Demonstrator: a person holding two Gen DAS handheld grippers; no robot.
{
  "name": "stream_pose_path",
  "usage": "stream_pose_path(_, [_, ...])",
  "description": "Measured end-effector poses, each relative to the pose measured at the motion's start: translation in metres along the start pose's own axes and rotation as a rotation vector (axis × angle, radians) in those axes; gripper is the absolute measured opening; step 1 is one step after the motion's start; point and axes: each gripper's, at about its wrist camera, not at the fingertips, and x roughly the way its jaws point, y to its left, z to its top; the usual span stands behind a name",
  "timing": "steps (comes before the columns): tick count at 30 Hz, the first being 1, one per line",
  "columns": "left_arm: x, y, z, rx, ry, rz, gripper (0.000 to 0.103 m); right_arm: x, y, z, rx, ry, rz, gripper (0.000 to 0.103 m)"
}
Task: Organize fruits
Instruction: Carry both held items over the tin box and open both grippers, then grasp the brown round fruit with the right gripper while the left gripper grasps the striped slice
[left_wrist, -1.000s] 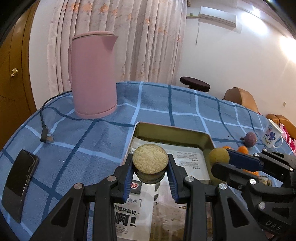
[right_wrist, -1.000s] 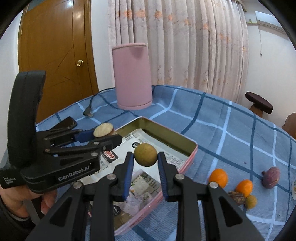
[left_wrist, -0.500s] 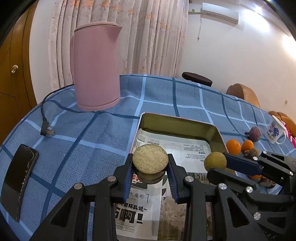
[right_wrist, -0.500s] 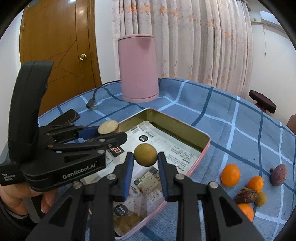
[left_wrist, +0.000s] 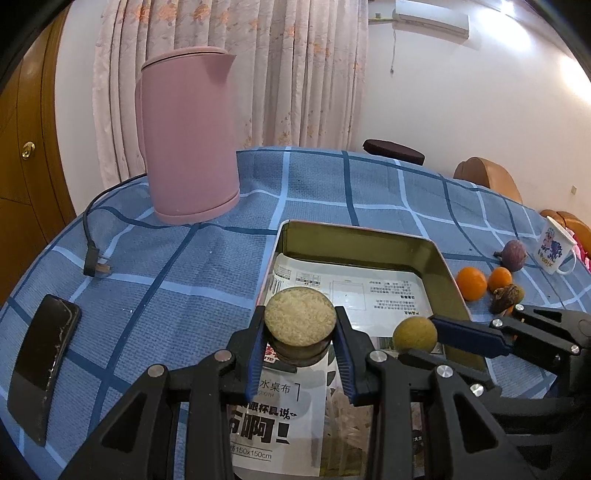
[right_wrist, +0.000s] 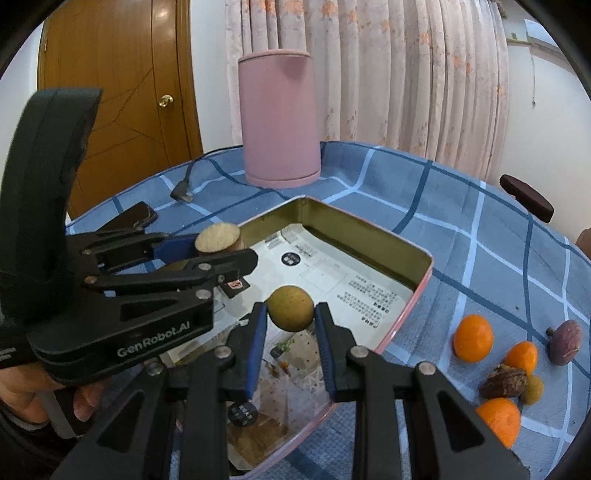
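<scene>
1. Over the last second we have drawn both claws back and lower over the tin tray (right_wrist: 413, 295) on the surface (left_wrist: 184, 280); release looks near.
2. Our left claw (left_wrist: 300, 332) pinches the cut fruit (left_wrist: 300, 320), above the tray's left edge.
3. Our right claw (right_wrist: 290, 325) pinches the round fruit (right_wrist: 290, 308), above the tray's paper lining.

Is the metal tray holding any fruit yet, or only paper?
Only paper: printed sheets line the tray; the round fruit sits clamped in the right gripper above it.
</scene>
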Motion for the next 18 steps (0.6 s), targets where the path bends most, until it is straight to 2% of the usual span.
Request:
stream_pose_path(1, [0.0,0.0,0.0,-0.001,0.0,0.004,0.036,0.002,0.002,-0.002,-0.013,0.01,-0.004,0.035])
stream_pose_path(3, [-0.002,-0.001,-0.001,0.006,0.004,0.004,0.039,-0.001,0.005,-0.004,-0.026,-0.01,0.003,0.067])
stream_pose_path(5, [-0.008,-0.006,-0.001,0.023,-0.003,0.002,0.051,-0.008,0.007,-0.006,-0.021,-0.032,0.009,0.079])
stream_pose_path(6, [-0.012,-0.008,-0.001,0.027,-0.011,0.0,0.054,-0.012,0.008,-0.006,-0.02,-0.04,0.01,0.079])
stream_pose_path(8, [-0.02,-0.01,-0.001,0.03,-0.03,0.008,0.066,-0.022,0.007,-0.007,-0.029,-0.059,-0.001,0.079])
stream_pose_path(10, [-0.032,-0.013,0.001,0.036,-0.065,0.002,0.07,-0.04,0.0,-0.013,-0.035,-0.081,-0.034,0.08])
stream_pose_path(14, [-0.046,-0.025,0.003,0.027,-0.097,-0.048,0.071,-0.079,-0.025,-0.032,0.002,-0.123,-0.091,0.09])
stream_pose_path(18, [-0.05,-0.052,-0.002,0.062,-0.094,-0.109,0.071,-0.111,-0.058,-0.06,0.065,-0.134,-0.187,0.092])
